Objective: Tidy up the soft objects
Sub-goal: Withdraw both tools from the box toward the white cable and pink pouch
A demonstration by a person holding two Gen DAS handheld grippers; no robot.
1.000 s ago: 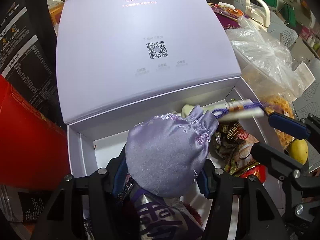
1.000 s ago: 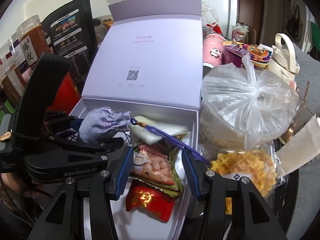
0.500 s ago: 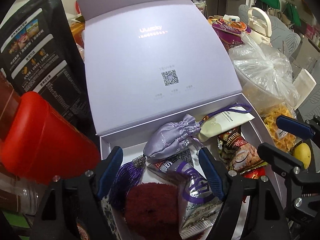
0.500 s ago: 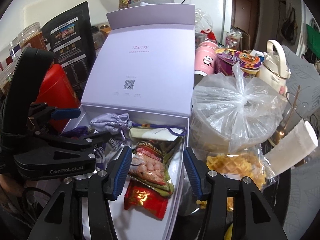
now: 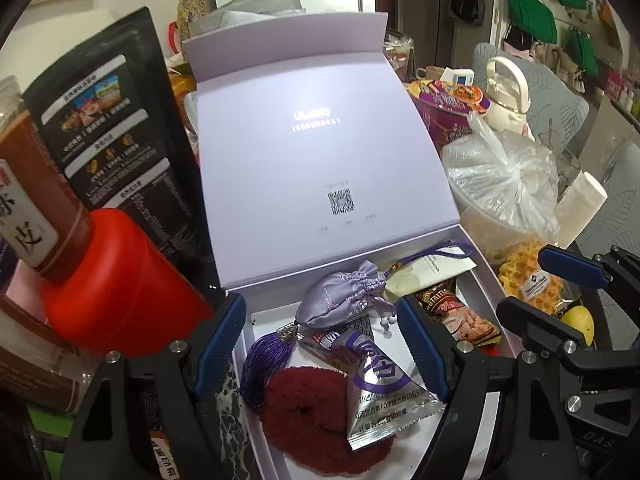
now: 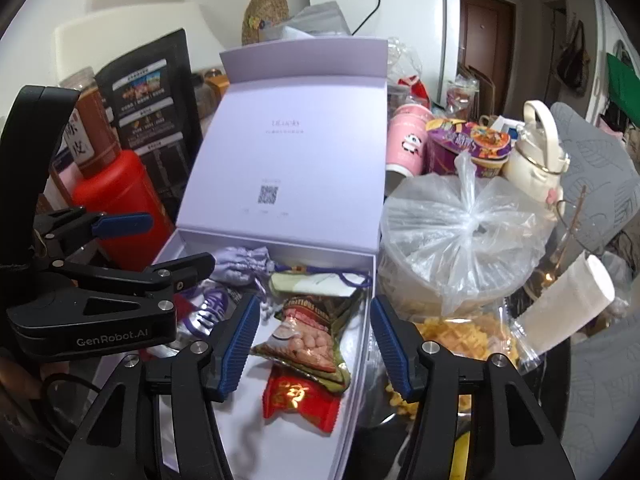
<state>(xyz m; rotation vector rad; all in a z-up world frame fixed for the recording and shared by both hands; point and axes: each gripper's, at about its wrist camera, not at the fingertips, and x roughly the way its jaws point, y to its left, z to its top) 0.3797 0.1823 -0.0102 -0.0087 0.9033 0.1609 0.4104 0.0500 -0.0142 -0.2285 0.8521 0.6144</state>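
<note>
Cluttered surface [image 5: 592, 224]; lilac pouch [image 5: 340, 300] lies released in the box [image 5: 256, 320] at lower centre. Left gripper [image 5: 320, 344] and right gripper [image 6: 314, 344] hang empty, fingers apart, the right's just widening; next soft item needs choosing.

White fridge [image 6: 404, 12], brown door [image 6: 486, 36], possibly grey chair [image 6: 592, 168].

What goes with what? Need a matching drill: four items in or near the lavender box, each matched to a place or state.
Things:
1. lavender pouch
2. dark red scrunchie
3. red packet
4. clear plastic bag

Places or states:
A. outside the lavender box, knotted at the top, to its right
B. in the box near its hinged back wall, purple tassel attached
C. in the box's front left part, partly under a silver snack packet
D. in the box's right part, just in front of the peanut packet

Pairs: 1-B, 2-C, 3-D, 4-A
</note>
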